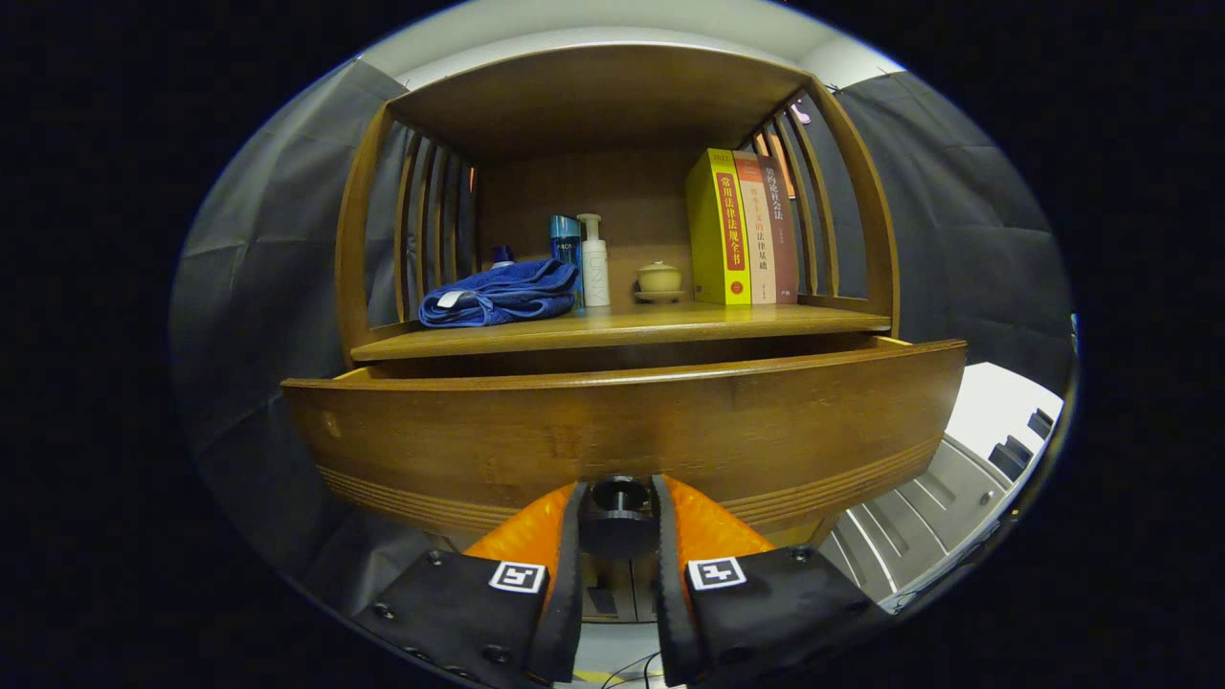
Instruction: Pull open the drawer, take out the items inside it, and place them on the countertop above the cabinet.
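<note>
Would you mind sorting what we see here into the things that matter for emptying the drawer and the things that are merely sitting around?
Belongs to the job:
- drawer, pulled partly out
- drawer knob, between the fingers
- gripper, closed on the knob
- countertop above the drawer

Just lying about:
- blue towel
- blue bottle
- white pump bottle
- small lidded pot
- three books

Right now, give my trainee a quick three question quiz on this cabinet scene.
1. True or false: the drawer is pulled partway out.
2. What do the gripper fingers close on? A) blue towel B) drawer knob C) yellow book
3. Which item sits on the shelf between the white pump bottle and the yellow book?

Key: 1 true. 2 B, the drawer knob. 3 the small lidded cup on a saucer.
</note>
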{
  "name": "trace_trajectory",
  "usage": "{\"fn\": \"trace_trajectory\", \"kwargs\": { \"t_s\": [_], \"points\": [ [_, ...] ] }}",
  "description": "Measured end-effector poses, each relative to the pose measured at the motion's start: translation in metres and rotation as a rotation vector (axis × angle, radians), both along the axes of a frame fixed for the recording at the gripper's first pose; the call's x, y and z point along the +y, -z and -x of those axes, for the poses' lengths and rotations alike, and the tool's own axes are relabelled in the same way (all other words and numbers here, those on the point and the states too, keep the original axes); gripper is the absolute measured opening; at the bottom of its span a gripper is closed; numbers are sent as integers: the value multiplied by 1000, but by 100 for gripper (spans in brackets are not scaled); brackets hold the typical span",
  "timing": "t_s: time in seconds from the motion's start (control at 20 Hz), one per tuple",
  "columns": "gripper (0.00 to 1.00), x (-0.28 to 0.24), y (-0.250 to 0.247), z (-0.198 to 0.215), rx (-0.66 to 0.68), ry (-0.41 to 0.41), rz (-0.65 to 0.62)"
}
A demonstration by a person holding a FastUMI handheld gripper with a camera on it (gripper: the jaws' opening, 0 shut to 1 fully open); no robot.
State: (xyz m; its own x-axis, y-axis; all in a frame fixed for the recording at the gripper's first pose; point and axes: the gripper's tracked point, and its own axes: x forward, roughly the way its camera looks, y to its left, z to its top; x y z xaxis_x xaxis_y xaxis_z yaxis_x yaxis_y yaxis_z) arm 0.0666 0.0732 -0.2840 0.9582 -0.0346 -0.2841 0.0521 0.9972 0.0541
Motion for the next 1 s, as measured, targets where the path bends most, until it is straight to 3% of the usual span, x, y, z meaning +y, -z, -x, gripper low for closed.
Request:
{"fn": "trace_trajectory", "kwargs": {
  "t_s": [1.0],
  "points": [
    [41,2,9,43,35,-16,18]
  ]
}}
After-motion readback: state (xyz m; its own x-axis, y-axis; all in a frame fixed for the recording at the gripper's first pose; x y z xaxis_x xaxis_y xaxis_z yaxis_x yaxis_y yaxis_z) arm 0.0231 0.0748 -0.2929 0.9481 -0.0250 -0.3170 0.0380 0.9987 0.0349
